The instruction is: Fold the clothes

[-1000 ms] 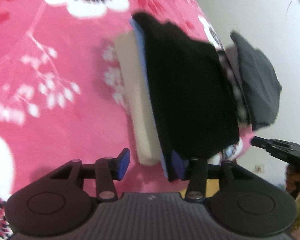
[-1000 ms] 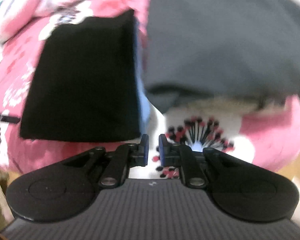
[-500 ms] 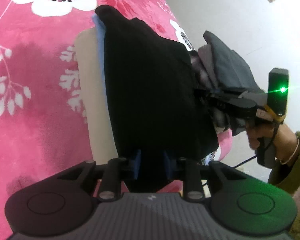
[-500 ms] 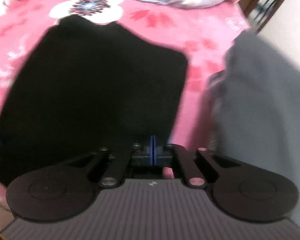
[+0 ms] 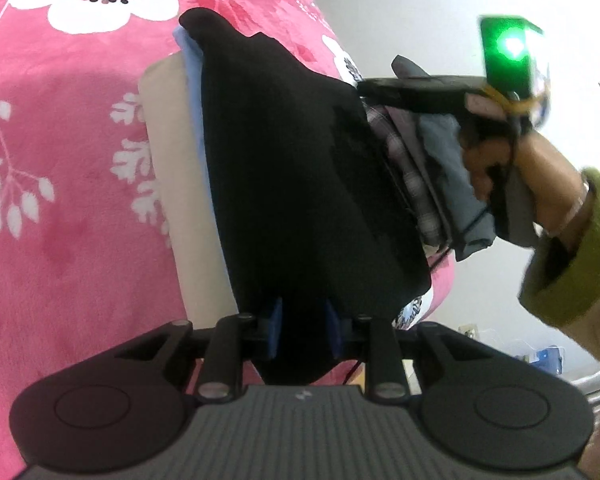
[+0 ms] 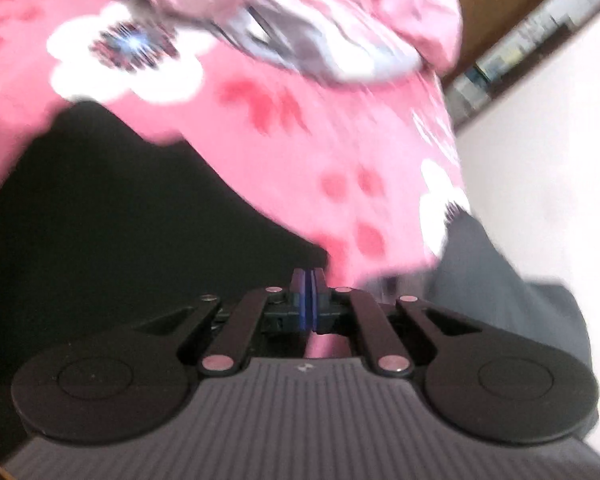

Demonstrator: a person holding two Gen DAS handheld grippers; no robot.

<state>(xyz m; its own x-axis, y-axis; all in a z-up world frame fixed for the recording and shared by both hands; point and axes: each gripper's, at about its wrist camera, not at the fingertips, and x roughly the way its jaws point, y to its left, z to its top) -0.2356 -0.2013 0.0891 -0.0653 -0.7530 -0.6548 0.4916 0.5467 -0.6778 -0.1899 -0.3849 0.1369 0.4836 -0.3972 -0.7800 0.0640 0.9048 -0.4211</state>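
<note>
Black garment (image 5: 300,184) in left gripper (image 5: 302,330) jaws | right gripper (image 6: 309,294) jaws closed, empty | grey clothes (image 5: 440,168) beside

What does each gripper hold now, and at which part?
The left gripper grips the black garment at its near edge. The right gripper is shut, apparently on nothing.

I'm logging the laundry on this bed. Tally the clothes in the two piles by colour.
Black garment: 1
Light blue garment: 1
Beige garment: 1
Grey plaid garment: 1
Grey-blue garment: 1
Total: 5 that show; any hidden beneath cannot be counted.
</note>
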